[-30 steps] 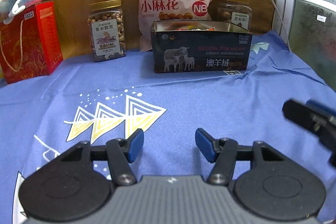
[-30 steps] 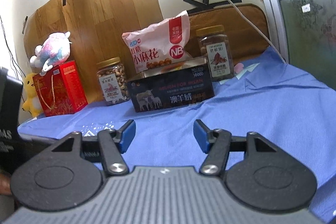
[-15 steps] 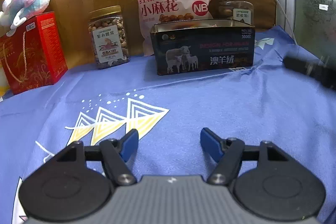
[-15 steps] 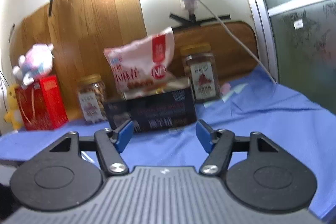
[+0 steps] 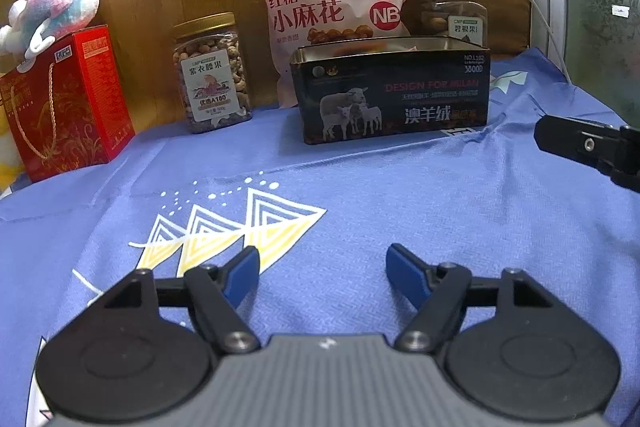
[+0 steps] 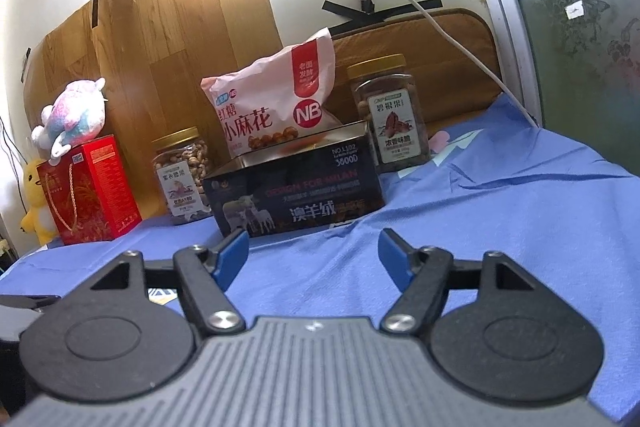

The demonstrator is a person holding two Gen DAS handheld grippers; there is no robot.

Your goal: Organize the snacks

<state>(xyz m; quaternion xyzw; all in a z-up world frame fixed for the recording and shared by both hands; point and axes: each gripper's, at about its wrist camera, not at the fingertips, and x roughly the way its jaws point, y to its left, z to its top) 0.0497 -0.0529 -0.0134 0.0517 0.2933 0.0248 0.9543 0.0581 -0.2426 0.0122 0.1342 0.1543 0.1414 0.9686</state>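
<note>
Glossy rectangular tin (image 5: 390, 91), seemingly metal.

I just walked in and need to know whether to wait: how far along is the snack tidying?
Some orange items already sit inside the open black metal tin. Nothing is in hand: the left hand-held gripper and right hand-held gripper hang open and empty. The pink snack bag stands outside it, untouched.
</note>
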